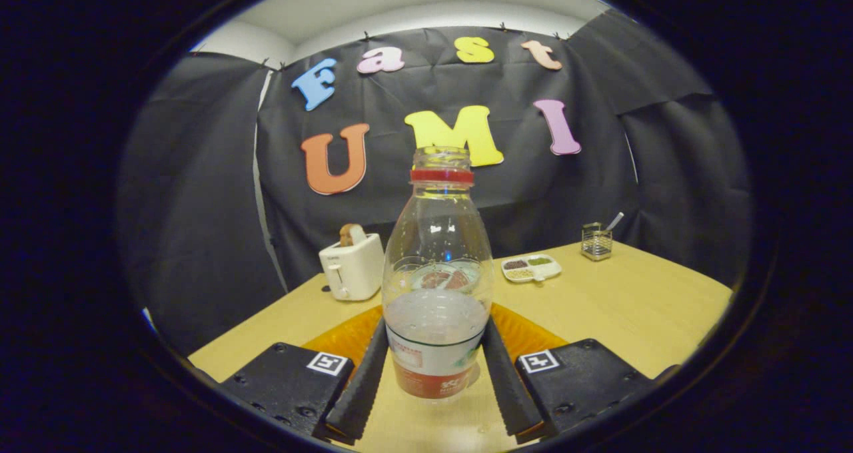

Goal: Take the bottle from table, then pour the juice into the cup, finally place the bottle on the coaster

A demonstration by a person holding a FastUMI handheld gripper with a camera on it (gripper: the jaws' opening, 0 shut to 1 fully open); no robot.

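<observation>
While the clear uncapped plastic bottle with the red neck ring is standing upright on the light wooden table, the gripper is clamping it.
Both fingers are pressing its lower sides; lifting straight up is looking wisest, keeping the liquid level.

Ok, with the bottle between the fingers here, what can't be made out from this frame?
- Cup: something sits behind the bottle, seen warped through its clear plastic; cannot tell what it is.
- Orange mat: mostly hidden behind bottle and fingers; its shape is unclear.
- Grip: fingers flank the bottle, but firm contact cannot be confirmed.
- Divided dish: contents too small to identify.
- Toaster: its base is hidden by the table edge.
</observation>
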